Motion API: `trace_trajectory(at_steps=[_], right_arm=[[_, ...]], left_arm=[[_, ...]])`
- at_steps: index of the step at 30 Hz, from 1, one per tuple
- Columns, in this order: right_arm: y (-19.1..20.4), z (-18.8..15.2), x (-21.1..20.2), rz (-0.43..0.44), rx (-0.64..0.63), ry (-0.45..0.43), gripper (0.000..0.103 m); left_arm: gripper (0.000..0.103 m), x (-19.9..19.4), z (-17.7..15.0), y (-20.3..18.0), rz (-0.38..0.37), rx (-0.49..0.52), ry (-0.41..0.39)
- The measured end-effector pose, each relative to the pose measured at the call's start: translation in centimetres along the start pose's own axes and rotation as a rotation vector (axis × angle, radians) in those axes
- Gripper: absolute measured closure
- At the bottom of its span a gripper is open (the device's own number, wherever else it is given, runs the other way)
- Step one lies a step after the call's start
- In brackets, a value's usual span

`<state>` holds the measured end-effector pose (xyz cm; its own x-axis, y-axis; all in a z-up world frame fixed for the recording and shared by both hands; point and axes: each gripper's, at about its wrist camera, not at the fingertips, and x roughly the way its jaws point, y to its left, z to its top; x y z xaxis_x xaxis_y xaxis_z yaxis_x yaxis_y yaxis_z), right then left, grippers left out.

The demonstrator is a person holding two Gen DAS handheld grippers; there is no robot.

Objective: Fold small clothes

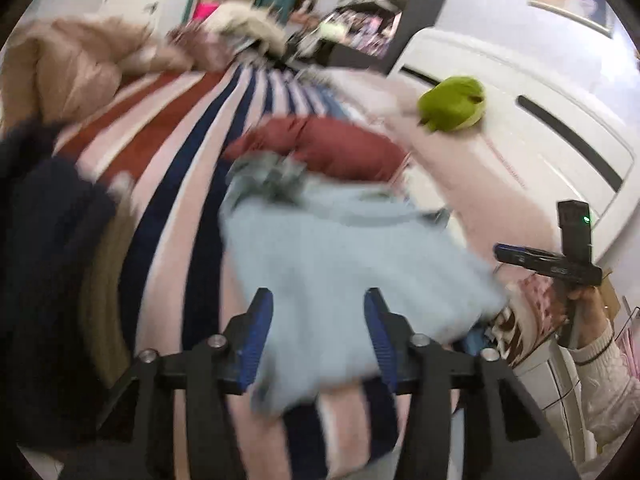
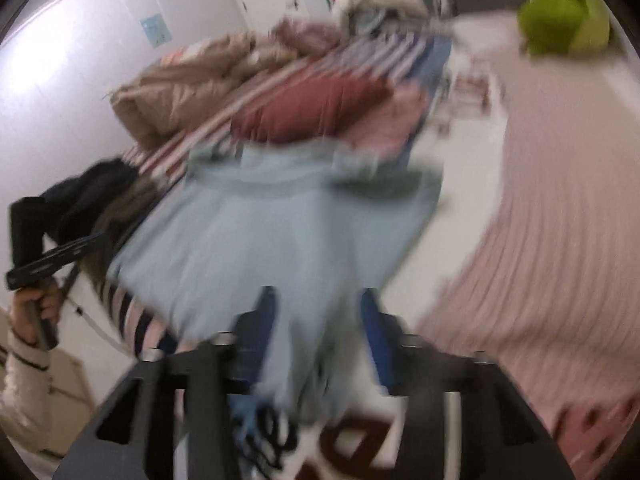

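Clothes lie on the striped bed [image 1: 168, 184]. The light blue garment [image 1: 340, 264] sits near its front edge. The left gripper [image 1: 318, 338] and right gripper [image 2: 316, 336] both gape wide over it, holding nothing.

Light: even, bright, indoor | Glare: white bloom seen on wall [image 2: 36, 68] at left of right view | Blur: motion smear in both, heavier in right view | Distortion: fisheye bending, dark vignette at corners | Shadows: soft, faint
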<state>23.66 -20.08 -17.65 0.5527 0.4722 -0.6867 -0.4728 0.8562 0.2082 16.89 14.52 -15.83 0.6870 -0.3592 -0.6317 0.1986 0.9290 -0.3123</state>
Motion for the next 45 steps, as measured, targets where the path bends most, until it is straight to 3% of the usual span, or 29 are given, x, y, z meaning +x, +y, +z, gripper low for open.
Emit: trace_trajectory(at_steps=[3, 4, 5, 6, 8, 10, 12, 15, 17, 19, 20, 21, 23, 25, 27, 30, 34, 36, 39, 45], right_arm=[[0.2, 3.4, 1.1, 0.016, -0.02, -0.019, 0.061], [0.2, 4.6, 2.4, 0.049, -0.015, -0.006, 0.072], [0.2, 5.1, 3.4, 0.076, -0.016, 0.016, 0.088], [0.3, 5.7, 5.3, 0.107, -0.021, 0.065, 0.095], [0.2, 5.9, 8.9, 0.097, -0.03, 0.166, 0.098], [-0.1, 5.7, 11.7, 0.05, -0.038, 0.234, 0.098], [-1.1, 5.9, 13.1, 0.034, -0.02, 0.232, 0.098], [-3.0, 7.6, 13.9, 0.006, 0.035, 0.174, 0.103], [-4.4, 9.0, 14.1, -0.084, 0.049, 0.121, 0.103], [-6.0, 10.2, 14.2, -0.135, 0.089, 0.074, 0.103], [-6.7, 10.6, 14.3, -0.18, 0.105, 0.057, 0.1], [-7.5, 10.8, 14.1, -0.214, 0.119, 0.047, 0.098], [-8.3, 10.9, 13.9, -0.209, 0.143, 0.058, 0.098], [-7.9, 10.4, 12.8, -0.127, 0.145, 0.064, 0.097], [-6.5, 9.6, 11.1, -0.072, 0.11, 0.065, 0.097], [-3.2, 7.7, 8.7, -0.001, 0.039, 0.082, 0.084], [2.3, 4.0, 4.8, 0.077, -0.083, 0.068, 0.081], [5.1, 1.9, 3.4, 0.11, -0.129, 0.061, 0.081], [8.6, -0.3, 2.8, 0.139, -0.179, 0.053, 0.081], [12.1, -2.8, 3.0, 0.193, -0.177, 0.04, 0.089]], left_arm=[[0.059, 2.8, 3.1, -1.4, 0.037, 0.067, 0.014], [0.059, 4.6, 4.0, -1.5, 0.018, 0.077, 0.038], [0.06, 6.3, 4.5, -1.4, 0.001, 0.086, 0.067], [0.071, 8.5, 4.9, -1.4, 0.001, 0.107, 0.109], [0.09, 13.1, 5.1, -0.8, 0.056, 0.137, 0.213], [0.091, 16.2, 5.5, 0.2, 0.062, 0.118, 0.262], [0.091, 17.4, 6.5, 1.2, 0.053, 0.087, 0.239], [0.091, 17.9, 9.2, 3.2, 0.136, 0.027, 0.142], [0.091, 17.9, 11.0, 5.1, 0.192, -0.03, 0.073], [0.09, 18.0, 12.4, 6.9, 0.338, -0.053, 0.018], [0.085, 18.0, 12.9, 7.7, 0.408, -0.068, 0.002], [0.079, 18.0, 13.1, 8.4, 0.422, -0.091, 0.009], [0.077, 17.5, 13.1, 9.6, 0.356, -0.156, 0.028], [0.064, 16.0, 12.2, 9.0, 0.296, -0.161, 0.018], [0.042, 14.2, 11.0, 7.4, 0.238, -0.143, 0.024], [0.031, 10.5, 8.1, 4.2, 0.145, -0.124, 0.023], [0.023, 5.9, 3.1, 0.1, 0.067, -0.131, -0.001], [0.015, 4.1, 0.7, -0.9, 0.039, -0.14, 0.001], [0.013, 2.0, -2.5, -1.6, 0.015, -0.184, -0.005], [0.012, 1.7, -7.8, -0.9, -0.086, -0.35, 0.023]])
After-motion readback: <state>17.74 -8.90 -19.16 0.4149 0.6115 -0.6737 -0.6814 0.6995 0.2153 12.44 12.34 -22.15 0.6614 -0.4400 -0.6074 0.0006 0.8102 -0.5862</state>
